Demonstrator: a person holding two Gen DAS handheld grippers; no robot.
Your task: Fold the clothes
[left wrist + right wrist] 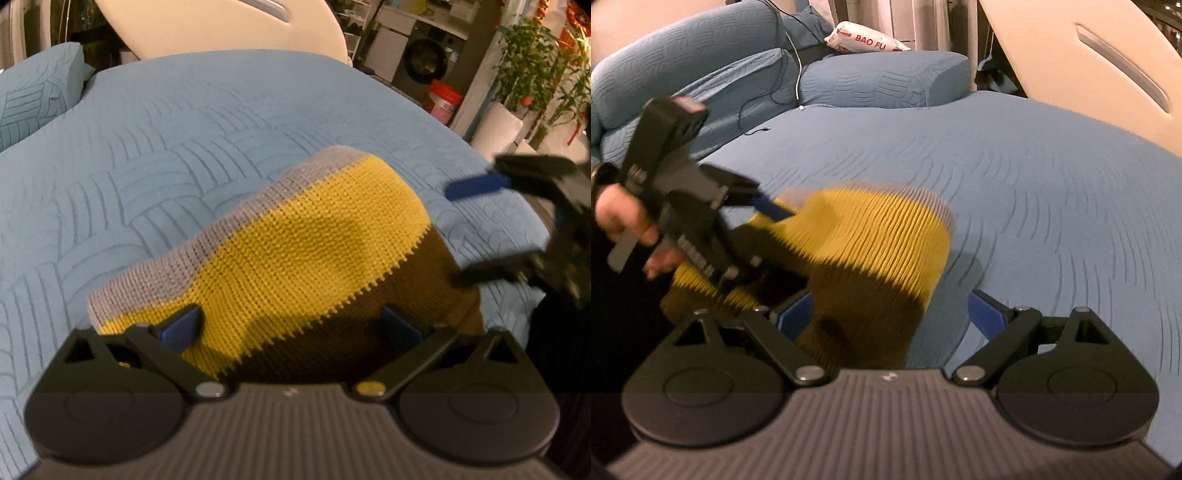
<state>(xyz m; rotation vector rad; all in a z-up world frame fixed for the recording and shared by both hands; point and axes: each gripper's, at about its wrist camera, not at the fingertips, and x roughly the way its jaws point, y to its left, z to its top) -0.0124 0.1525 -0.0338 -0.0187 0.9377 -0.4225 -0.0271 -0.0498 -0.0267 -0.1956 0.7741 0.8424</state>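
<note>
Mid-frame on the blue bedspread [184, 129], the knit sweater [295, 240] sits folded; left tool [291, 326] and right tool [892, 314] both spread, pinching nothing. Next probably a final tidy fold.

You see a coarse, ribbed knit garment [295, 251] in yellow, grey and brown wool-like yarn, matt and nubbly. Beneath it your bed cover [147, 147] is soft quilted cloth, matt blue, with stitched arcs. Your left gripper [291, 325] is matt black plastic with dull metal pivot pins, a ridged grey housing and smooth blue pads [181, 328]; your right gripper [892, 314] looks the same.
</note>
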